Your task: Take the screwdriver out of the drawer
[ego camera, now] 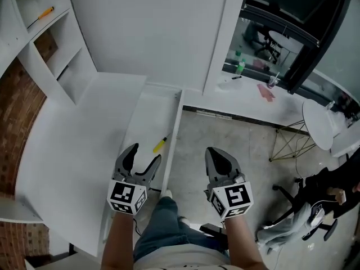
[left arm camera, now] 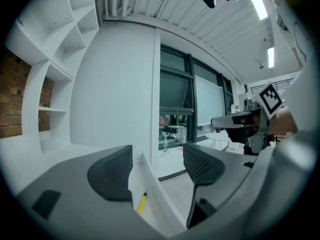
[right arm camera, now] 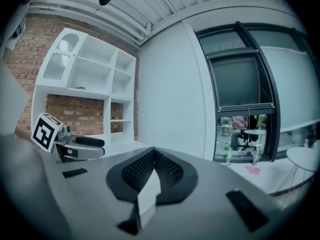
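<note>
A screwdriver with a yellow handle (ego camera: 160, 145) lies in the open white drawer (ego camera: 147, 108), close to its right wall. My left gripper (ego camera: 144, 154) hovers over the drawer's near end, just short of the screwdriver, its jaws open and empty. In the left gripper view the yellow handle (left arm camera: 142, 203) shows low between the two spread pads (left arm camera: 111, 175), beside the drawer wall (left arm camera: 151, 180). My right gripper (ego camera: 220, 158) is shut and empty, out over the floor to the right of the drawer. In the right gripper view its pads (right arm camera: 140, 171) meet with nothing between them.
The white desk (ego camera: 67, 151) curves along the left, with white shelves (ego camera: 53, 44) behind it. On an upper shelf lies another yellow-handled tool (ego camera: 45, 13). The person's legs (ego camera: 160, 224) are under the grippers. A round white table (ego camera: 320, 125) and an office chair (ego camera: 292, 218) stand at right.
</note>
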`<control>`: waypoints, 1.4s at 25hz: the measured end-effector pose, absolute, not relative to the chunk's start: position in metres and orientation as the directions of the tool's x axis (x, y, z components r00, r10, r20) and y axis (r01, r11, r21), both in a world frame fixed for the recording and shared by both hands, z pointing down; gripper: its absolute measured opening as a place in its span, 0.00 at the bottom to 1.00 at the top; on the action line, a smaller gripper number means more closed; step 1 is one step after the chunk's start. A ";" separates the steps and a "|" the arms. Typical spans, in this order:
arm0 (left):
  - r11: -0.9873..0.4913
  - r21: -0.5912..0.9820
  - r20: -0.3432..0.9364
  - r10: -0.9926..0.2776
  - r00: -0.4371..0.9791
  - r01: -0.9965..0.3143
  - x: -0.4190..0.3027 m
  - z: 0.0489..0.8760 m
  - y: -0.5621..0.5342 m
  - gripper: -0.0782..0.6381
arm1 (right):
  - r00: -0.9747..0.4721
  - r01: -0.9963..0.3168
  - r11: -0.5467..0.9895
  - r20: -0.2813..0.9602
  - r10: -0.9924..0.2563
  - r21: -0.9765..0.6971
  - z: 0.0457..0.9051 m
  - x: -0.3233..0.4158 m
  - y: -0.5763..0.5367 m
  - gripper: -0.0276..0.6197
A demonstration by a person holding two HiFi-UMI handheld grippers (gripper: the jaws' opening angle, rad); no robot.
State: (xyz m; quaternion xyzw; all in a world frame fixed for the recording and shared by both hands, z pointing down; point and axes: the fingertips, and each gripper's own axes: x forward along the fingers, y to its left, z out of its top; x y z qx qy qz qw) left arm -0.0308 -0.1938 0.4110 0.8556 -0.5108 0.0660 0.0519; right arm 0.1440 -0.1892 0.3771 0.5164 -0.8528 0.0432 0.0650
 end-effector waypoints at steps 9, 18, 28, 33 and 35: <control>-0.531 0.066 0.402 -0.761 0.510 -0.845 -0.035 0.522 -0.277 0.55 | -0.416 -0.906 0.418 0.341 -0.843 -0.072 0.461 0.134 -0.268 0.06; -0.574 0.102 0.631 -0.594 0.499 -0.812 -0.033 0.638 -0.319 0.41 | -0.384 -0.916 0.383 0.522 -0.762 -0.116 0.560 0.120 -0.311 0.06; -0.582 0.127 0.805 -0.413 0.427 -0.803 -0.026 0.723 -0.326 0.32 | -0.327 -0.942 0.303 0.609 -0.723 -0.147 0.609 0.124 -0.311 0.06; -0.579 0.080 0.830 -0.412 0.376 -0.812 -0.032 0.739 -0.324 0.23 | -0.316 -0.945 0.295 0.630 -0.709 -0.142 0.618 0.128 -0.306 0.06; -0.575 0.080 0.829 -0.416 0.375 -0.814 -0.032 0.738 -0.324 0.23 | -0.318 -0.944 0.298 0.627 -0.711 -0.141 0.615 0.128 -0.305 0.06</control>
